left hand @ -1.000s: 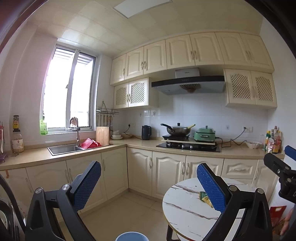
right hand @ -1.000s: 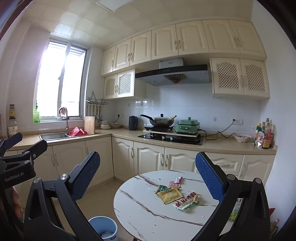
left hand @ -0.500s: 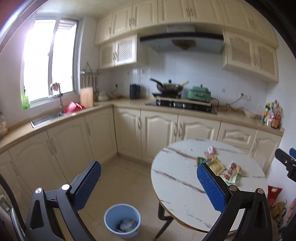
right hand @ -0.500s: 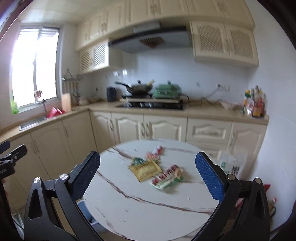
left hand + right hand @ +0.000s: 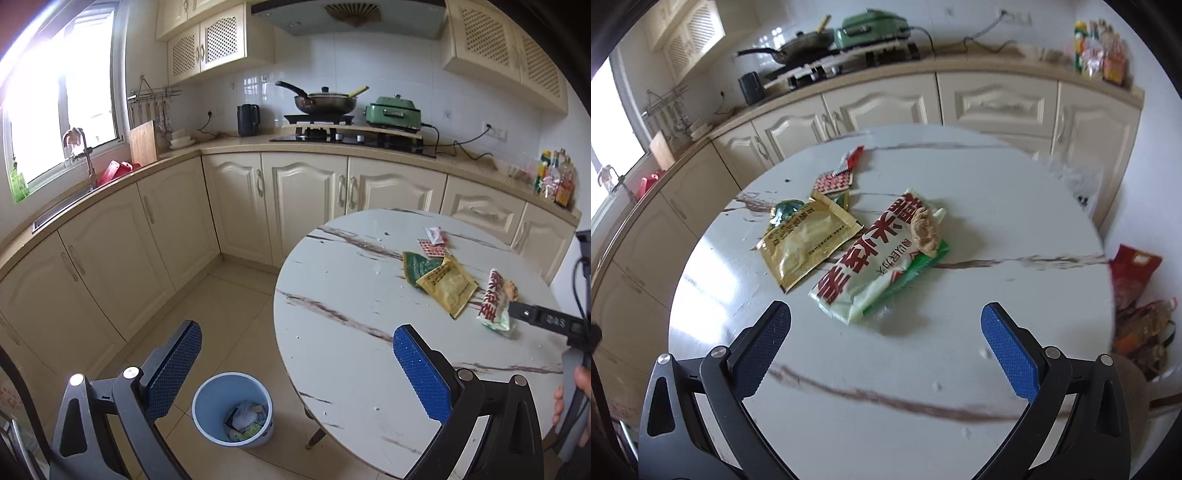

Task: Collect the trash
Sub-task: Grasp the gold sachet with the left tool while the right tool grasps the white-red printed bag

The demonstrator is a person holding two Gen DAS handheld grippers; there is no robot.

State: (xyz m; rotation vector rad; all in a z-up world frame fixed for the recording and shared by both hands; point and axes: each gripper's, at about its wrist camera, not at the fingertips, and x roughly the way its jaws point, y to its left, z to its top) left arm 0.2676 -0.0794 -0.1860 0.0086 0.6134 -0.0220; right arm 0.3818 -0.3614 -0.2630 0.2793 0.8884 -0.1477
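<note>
Snack wrappers lie on the round white marble table [image 5: 960,332]: a white-and-green packet with red lettering [image 5: 875,262] with a brown crumb on it, a yellow packet [image 5: 805,243], a green one [image 5: 788,208] and small red-and-white scraps [image 5: 834,181]. My right gripper [image 5: 886,345] hovers open just short of the white-and-green packet. In the left wrist view the same packets [image 5: 448,284] lie far right on the table [image 5: 354,295]. My left gripper [image 5: 295,367] is open over the floor and table edge, above a light blue bin [image 5: 232,410] holding some trash.
Cream kitchen cabinets [image 5: 303,199] wrap the room, with a stove, a wok [image 5: 323,101] and a green cooker on the counter. Bags [image 5: 1137,302] lie on the floor right of the table. A hand [image 5: 570,402] holds the other gripper at the right edge.
Both grippers tilted down and moved in toward the table. The wrappers now sit close before the right gripper, and the bin has come fully into the left view. Both stay open.
</note>
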